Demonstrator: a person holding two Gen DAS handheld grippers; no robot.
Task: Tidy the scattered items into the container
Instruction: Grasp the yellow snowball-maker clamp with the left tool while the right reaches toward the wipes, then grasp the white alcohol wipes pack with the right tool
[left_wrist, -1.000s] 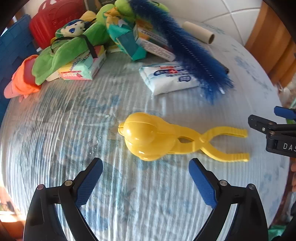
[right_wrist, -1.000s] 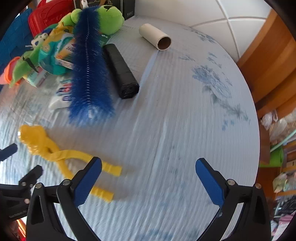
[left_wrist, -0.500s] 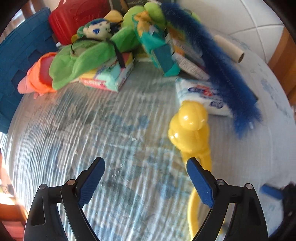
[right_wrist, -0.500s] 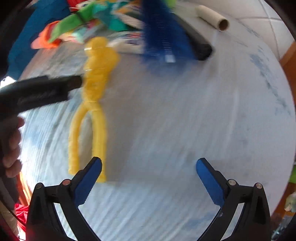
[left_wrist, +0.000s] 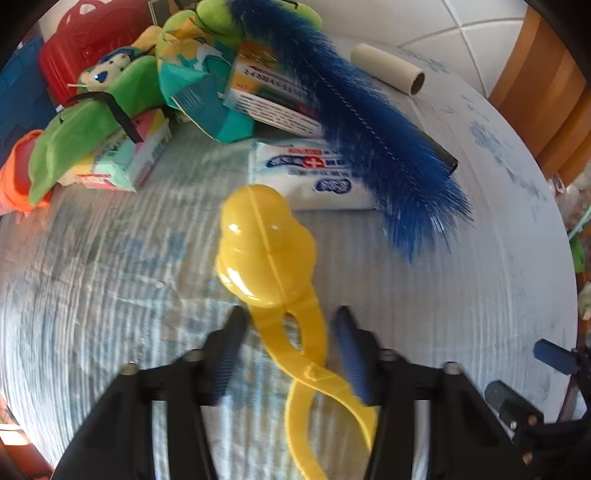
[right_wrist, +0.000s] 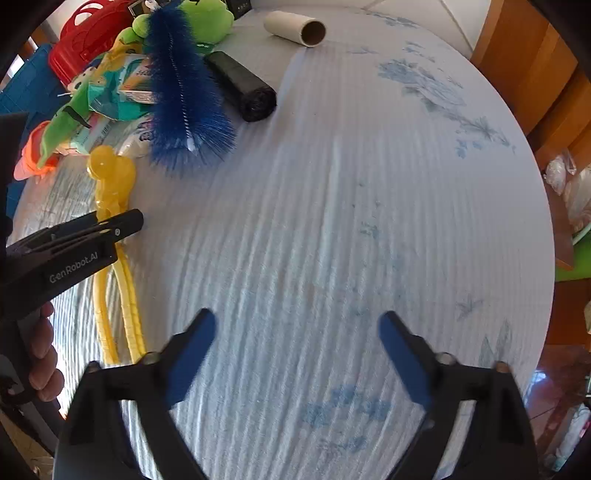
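Observation:
A yellow snowball-maker tong (left_wrist: 266, 251) lies on the round table, its ball end pointing away; it also shows in the right wrist view (right_wrist: 110, 177). My left gripper (left_wrist: 291, 332) straddles the tong's neck just behind the ball, its blue pads a little apart from the plastic on both sides. My right gripper (right_wrist: 295, 332) is open and empty over bare tablecloth, to the right of the tong's handles. A red basket (left_wrist: 85, 29) stands at the far left.
A pile lies beyond the tong: a blue bottle brush (left_wrist: 369, 122), a wipes pack (left_wrist: 317, 173), boxes, green plush toys (left_wrist: 85, 125), a black roll (right_wrist: 240, 85) and a cardboard tube (right_wrist: 295, 27). A blue chair (right_wrist: 26, 88) stands left.
My left gripper swung round, came in over the yellow tong and narrowed its jaws around the neck. My right gripper drew back to the right over the cloth.

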